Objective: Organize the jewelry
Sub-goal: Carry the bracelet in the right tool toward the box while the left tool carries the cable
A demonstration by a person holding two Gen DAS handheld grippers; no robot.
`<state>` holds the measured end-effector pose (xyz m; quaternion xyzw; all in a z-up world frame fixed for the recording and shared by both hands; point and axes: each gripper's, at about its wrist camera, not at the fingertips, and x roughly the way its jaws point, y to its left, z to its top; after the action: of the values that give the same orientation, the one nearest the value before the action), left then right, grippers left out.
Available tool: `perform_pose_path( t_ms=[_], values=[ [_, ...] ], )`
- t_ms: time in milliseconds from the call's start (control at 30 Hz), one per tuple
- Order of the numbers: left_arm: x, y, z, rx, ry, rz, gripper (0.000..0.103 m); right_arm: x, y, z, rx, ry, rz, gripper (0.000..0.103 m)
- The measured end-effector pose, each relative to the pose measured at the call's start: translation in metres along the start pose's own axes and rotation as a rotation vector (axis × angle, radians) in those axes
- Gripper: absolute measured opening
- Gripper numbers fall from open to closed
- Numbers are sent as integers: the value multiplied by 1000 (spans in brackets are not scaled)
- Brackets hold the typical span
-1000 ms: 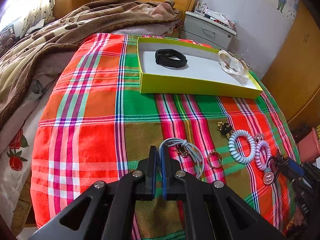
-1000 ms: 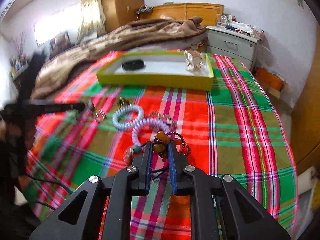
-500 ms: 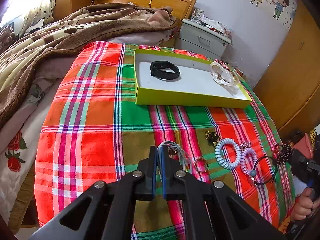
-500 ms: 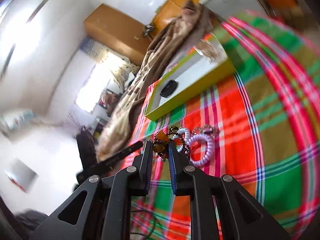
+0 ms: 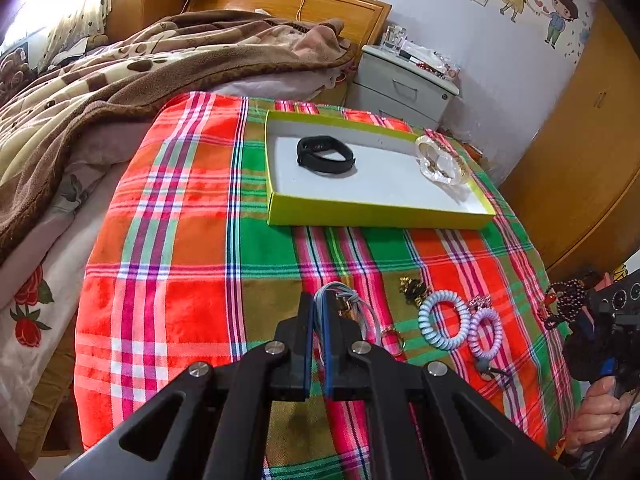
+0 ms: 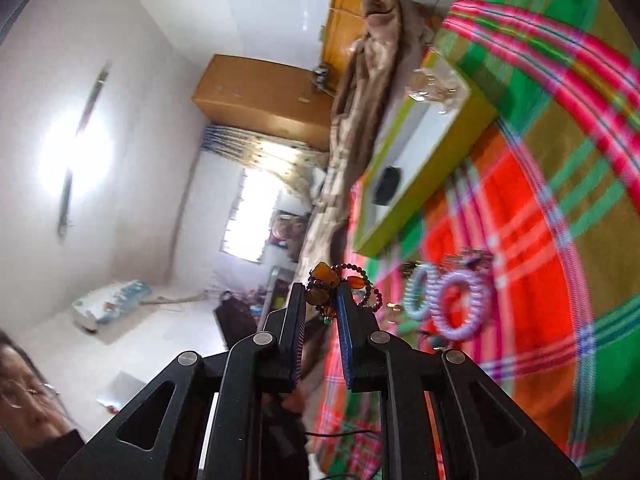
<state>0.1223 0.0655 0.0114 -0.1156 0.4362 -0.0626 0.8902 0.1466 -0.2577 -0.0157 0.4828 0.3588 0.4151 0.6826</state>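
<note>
Working from the green tray (image 5: 376, 216): on my near-left side of it, my left gripper (image 5: 318, 312) is clenched on a blue-grey cord loop (image 5: 352, 306) low over the plaid cloth (image 5: 192, 248). Off its near-right corner, my right gripper (image 6: 322, 300) grasps the bead bracelet (image 6: 340, 284), lifted and rolled sideways. The tray lies ahead of both; I judge the left one nearer.

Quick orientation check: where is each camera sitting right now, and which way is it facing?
Left wrist: on the left tool, angled down across the plaid cloth toward the yellow tray; its fingers pinch a grey-blue cord loop; the person's hand grips the right tool at the edge.
Right wrist: on the right tool, rolled sideways, roughly level, facing wall and window; it grips a beaded bracelet.
Shared: tray, black band, two coil hair ties.
</note>
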Motion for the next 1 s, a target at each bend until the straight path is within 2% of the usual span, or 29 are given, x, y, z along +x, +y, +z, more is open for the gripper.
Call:
perform_pose_path(
  t_ms=[100,567,1000],
  values=[
    [-1,-2,4,0,-5,-8,4,3,11,6,-63,-19,-68,16],
    [-8,-12,48,26,-61,-19,4,20,46,53,-227,-7,-154,16],
    [19,-22,106,44,-84,-34,4,79,44,120,-331,50,-302,16]
  ],
)
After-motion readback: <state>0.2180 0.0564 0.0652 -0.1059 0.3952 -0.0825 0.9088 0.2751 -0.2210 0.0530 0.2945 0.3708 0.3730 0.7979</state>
